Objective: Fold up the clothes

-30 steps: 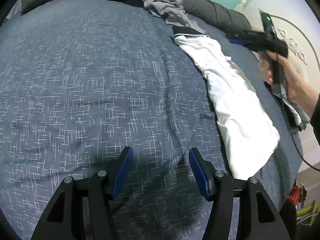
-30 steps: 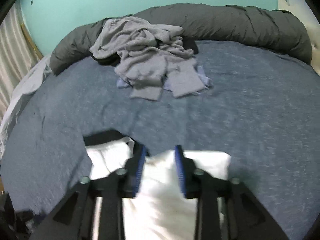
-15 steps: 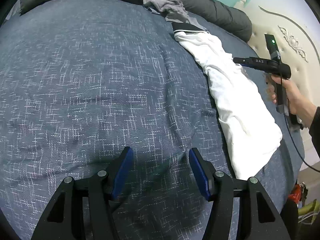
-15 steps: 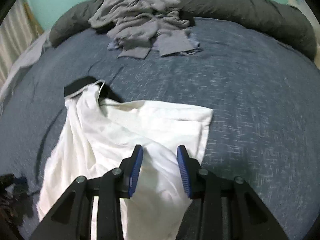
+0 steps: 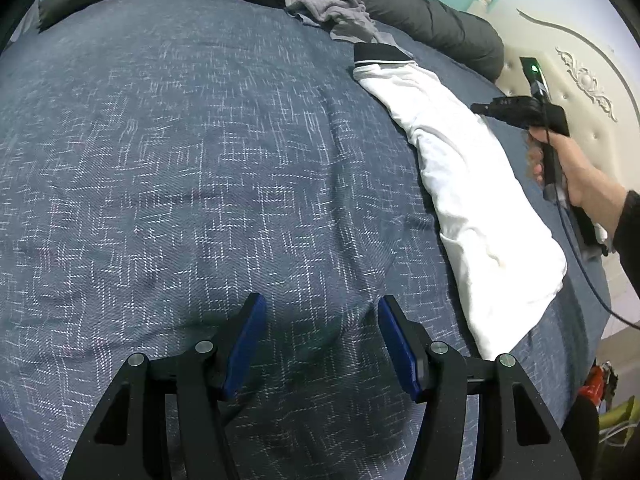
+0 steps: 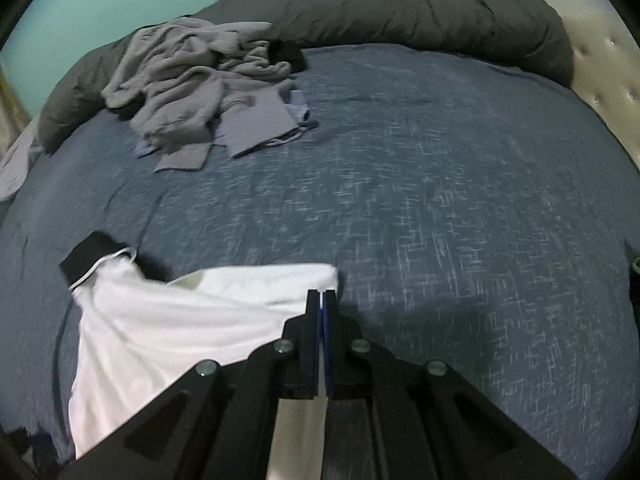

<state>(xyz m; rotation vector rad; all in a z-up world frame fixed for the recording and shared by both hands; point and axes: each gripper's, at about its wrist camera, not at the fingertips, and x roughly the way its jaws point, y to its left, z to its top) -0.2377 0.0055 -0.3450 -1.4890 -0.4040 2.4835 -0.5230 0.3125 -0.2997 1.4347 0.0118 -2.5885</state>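
So the white shirt [image 6: 168,332] lies on the blue bedspread [image 6: 440,208], toward the side by the cream headboard [image 5: 580,92], folded into a long strip with its black collar [image 6: 90,258] at the far end. The right gripper [image 6: 322,294] sits right at the shirt's far right corner, and its jaws have just been closing; they're now pressed together with basically no gap. The tips are at the shirt's edge and white cloth shows under the frame, but I honestly can't tell if any fabric is pinched between the pads. In the left wrist view you can see the hand [image 5: 568,168] holding that gripper above the strip's headboard-side edge. The left gripper [image 5: 318,340] hovers over bare bedspread with its blue pads [image 5: 246,344] apart and nothing between them, and the shirt's near end is just off to its right. Loads of free room: the whole middle and left of the bedspread is open. The only other stuff is a grey clothes pile [image 6: 200,80] at the far edge, against a rolled dark duvet [image 6: 420,12] that runs along the back. The pile sits well apart from the shirt, with clear bedspread between them.
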